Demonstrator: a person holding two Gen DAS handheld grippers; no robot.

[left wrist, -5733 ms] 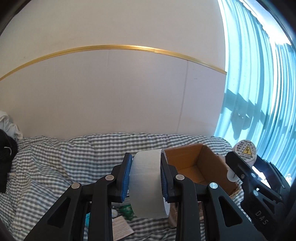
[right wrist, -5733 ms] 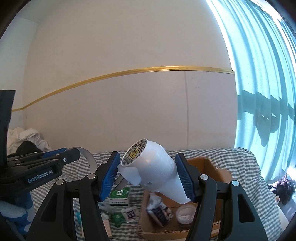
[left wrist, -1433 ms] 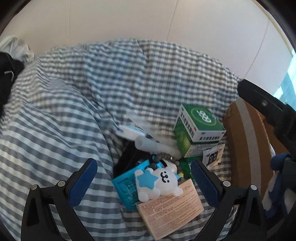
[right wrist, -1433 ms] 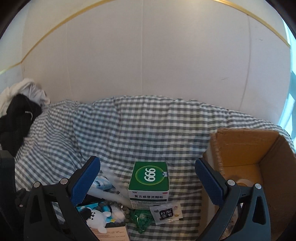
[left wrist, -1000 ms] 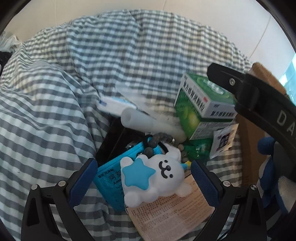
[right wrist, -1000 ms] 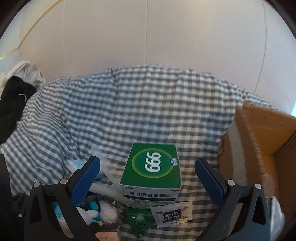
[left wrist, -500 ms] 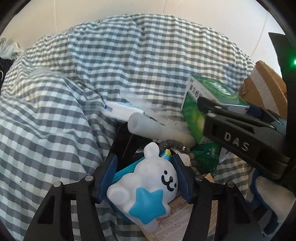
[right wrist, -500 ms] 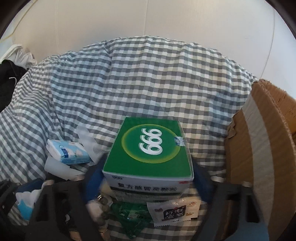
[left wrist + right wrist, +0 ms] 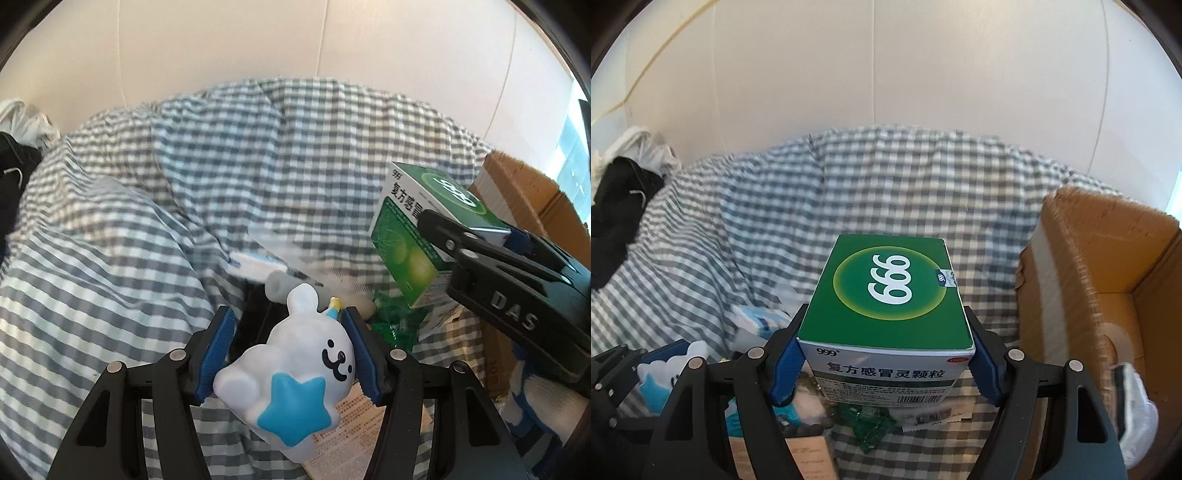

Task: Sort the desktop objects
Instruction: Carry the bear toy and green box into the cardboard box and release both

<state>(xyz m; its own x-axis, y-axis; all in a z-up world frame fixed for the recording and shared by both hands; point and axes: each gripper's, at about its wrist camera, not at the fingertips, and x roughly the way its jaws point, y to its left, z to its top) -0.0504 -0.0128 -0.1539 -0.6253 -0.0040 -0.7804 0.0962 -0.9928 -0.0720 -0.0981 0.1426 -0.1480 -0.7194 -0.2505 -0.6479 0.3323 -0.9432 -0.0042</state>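
In the left wrist view, the left hand-held gripper (image 9: pixel 291 354) tilts downward over the gingham cloth (image 9: pixel 155 206), its blue pads pressed on both sides of a white bear toy (image 9: pixel 295 365) with a blue star on its belly; the jaws have just been closing onto it. At 2 o'clock the right hand-held gripper (image 9: pixel 476 240) reaches in from the right edge, clamped on the green medicine box (image 9: pixel 406 243), with the cardboard box (image 9: pixel 532 188) behind. In the right wrist view, the right hand-held gripper (image 9: pixel 884 350) also angles down, its pads squeezing the green medicine box (image 9: pixel 886 295), on which its jaws have just been closing. The cardboard box (image 9: pixel 1082 258) stands open at 3 o'clock, and the toy (image 9: pixel 665 373) shows at 8 o'clock.
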